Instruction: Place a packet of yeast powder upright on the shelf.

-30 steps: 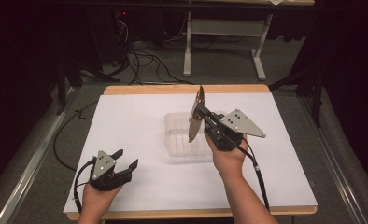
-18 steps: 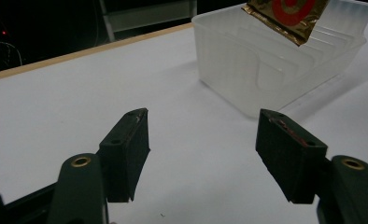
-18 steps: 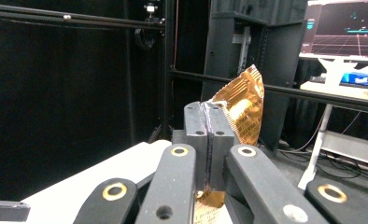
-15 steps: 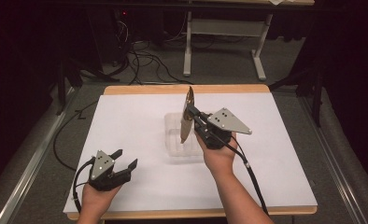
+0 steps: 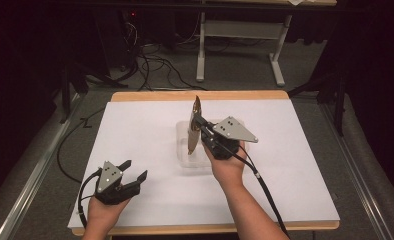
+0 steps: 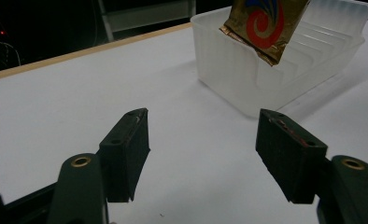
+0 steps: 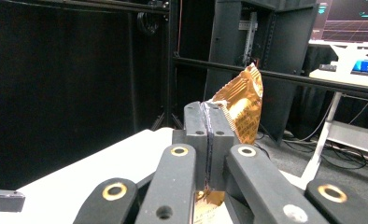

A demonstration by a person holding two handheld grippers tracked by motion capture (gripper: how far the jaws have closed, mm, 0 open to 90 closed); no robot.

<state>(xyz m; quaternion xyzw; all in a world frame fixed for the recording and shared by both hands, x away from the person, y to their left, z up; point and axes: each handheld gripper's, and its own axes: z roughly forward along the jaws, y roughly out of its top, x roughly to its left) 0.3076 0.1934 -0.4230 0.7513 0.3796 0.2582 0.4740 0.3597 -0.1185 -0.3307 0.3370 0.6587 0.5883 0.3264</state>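
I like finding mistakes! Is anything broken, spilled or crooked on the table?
Nothing stands out. The right gripper holds a gold snack packet upright over the clear plastic tub, which sits flat on the white table. The left gripper rests open, apart from them.

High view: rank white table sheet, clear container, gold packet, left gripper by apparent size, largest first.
1. White table sheet, by far the largest.
2. Clear container, partly hidden behind the packet and right gripper.
3. Gold packet and left gripper: too close to rank; the packet shows nearly edge-on and the gripper sits nearer the camera.
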